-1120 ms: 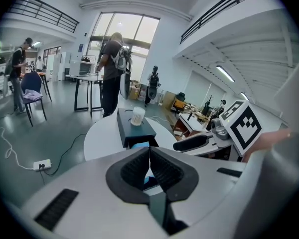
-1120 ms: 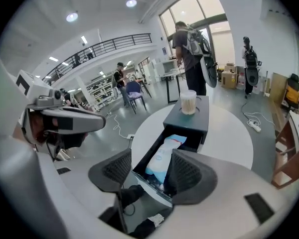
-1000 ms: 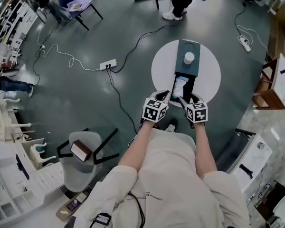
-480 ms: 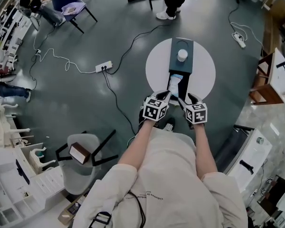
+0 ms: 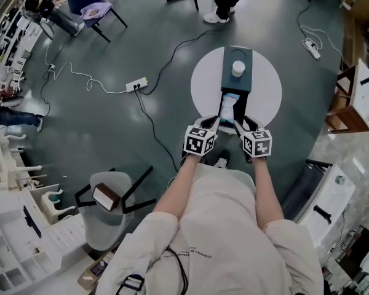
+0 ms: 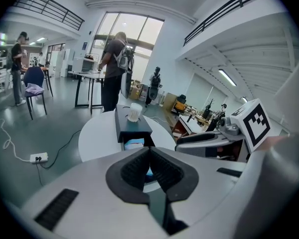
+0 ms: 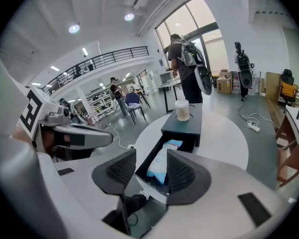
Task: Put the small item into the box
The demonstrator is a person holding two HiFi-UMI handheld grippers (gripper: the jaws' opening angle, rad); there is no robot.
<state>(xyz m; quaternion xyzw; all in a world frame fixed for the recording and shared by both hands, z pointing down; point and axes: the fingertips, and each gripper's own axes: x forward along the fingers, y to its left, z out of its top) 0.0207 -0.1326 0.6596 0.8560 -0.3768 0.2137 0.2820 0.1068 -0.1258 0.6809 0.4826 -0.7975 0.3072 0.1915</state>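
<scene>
Head view looked steeply down on a grey floor (image 5: 111, 121) with a round white desk (image 5: 267, 88) just ahead of the person holding the tools. A long dark teal box (image 5: 237, 86) lay across the middle of the desk, and its drawer (image 5: 243, 110) stood pulled out toward the person. The left gripper (image 5: 215, 123) hovered at the near edge of the desk, just left of the drawer's front, with its jaws pressed together on nothing. The right gripper (image 5: 238, 125) was at the drawer's front on the other side. Its jaws stood apart, though they had just been closing a little, and nothing was pinched between them; the right gripper view showed only the open drawer through the gap. A white and blue packet (image 5: 229, 109) lay flat inside the drawer. A small white ribbed tub (image 5: 238, 68) stood upright on the box's top, beyond the drawer.
</scene>
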